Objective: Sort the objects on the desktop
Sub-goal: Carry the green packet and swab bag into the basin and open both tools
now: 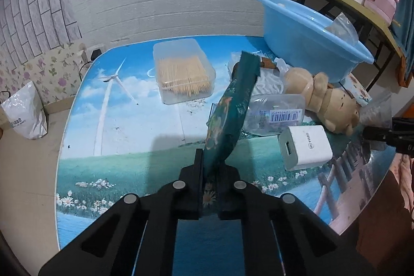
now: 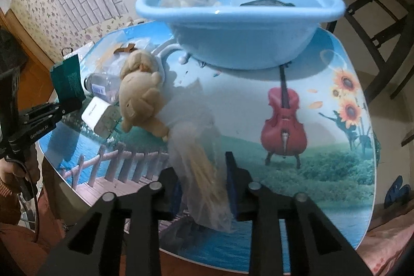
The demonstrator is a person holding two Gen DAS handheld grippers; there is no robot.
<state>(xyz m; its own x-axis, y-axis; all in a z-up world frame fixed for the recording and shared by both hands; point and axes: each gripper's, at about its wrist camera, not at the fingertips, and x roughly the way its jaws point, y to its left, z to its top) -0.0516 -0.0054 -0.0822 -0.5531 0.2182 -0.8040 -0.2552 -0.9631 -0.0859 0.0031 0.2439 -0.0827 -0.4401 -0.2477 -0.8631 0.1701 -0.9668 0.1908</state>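
The left gripper (image 1: 209,167) pinches one green packet (image 1: 230,110), held up in front of the blue basin (image 1: 305,43); its print is unreadable. The right gripper (image 2: 204,172) clamps a clear bag (image 2: 201,162) of pale sticks, contents blurred. Left of the basin lie one plush bear (image 2: 141,92), one white charger (image 2: 99,115) and one barcoded bottle (image 2: 99,86). The left gripper's body reads "GenRobot AI".

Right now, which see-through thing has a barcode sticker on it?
The clear plastic bottle lying on its side beside the plush toy. The toothpick box and the clear bag have no sticker.
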